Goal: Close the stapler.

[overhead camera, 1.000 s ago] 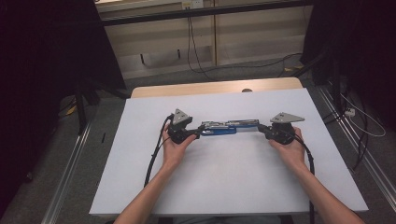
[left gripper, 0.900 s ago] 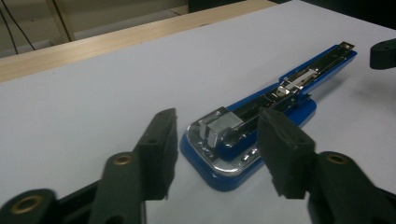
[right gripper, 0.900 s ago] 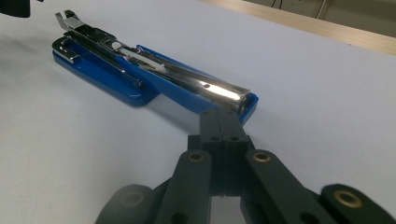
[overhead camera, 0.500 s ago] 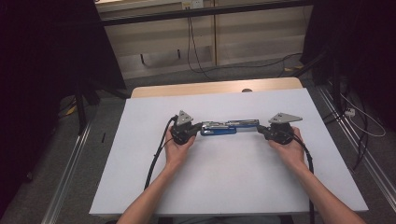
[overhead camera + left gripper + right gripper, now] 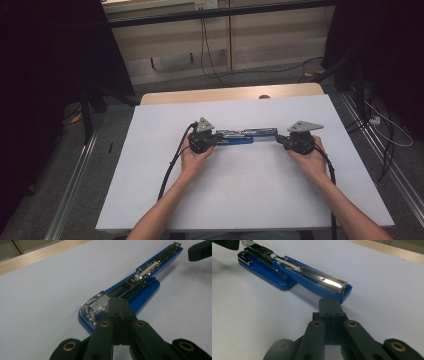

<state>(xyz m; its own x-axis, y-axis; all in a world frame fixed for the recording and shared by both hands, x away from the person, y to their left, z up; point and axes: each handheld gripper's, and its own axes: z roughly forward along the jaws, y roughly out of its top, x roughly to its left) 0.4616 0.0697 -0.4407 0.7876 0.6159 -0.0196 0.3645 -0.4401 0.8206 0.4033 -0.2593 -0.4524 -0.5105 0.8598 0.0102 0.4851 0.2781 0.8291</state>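
Left jaws: pressed flat together with nothing between them, having just closed; in the left gripper view their tips sit over the metal end of the stapler, whether touching it I cannot tell.
Right jaws: closed tight on nothing, tips just short of the blue end of the stapler's swung-out arm in the right gripper view; a thin strip of table shows between them.
Left gripper (image 5: 212, 139): held in the person's left hand (image 5: 194, 159), at the left end of the stapler, pointing right along the table, a grey three-cornered plate on top.
Right gripper (image 5: 281, 140): held in the right hand (image 5: 311, 159), at the right end of the stapler, pointing left toward the other gripper, with the same grey plate on top.
Stapler (image 5: 245, 136): blue with bright metal inside, lying on the table between the two grippers, roughly at the middle of the sheet, long side running left to right. It is opened out: the blue base (image 5: 265, 271) lies flat and the metal staple channel (image 5: 140, 277) is swung away from it, so the two parts spread in a shallow V.
Table (image 5: 250, 200): covered by a plain white sheet; a strip of bare wood (image 5: 225, 94) shows along the far edge.
Cables: a black cable (image 5: 172, 162) loops from the left gripper toward the near edge; another runs along the right forearm.
Forearms: both come in from the near edge, well apart.
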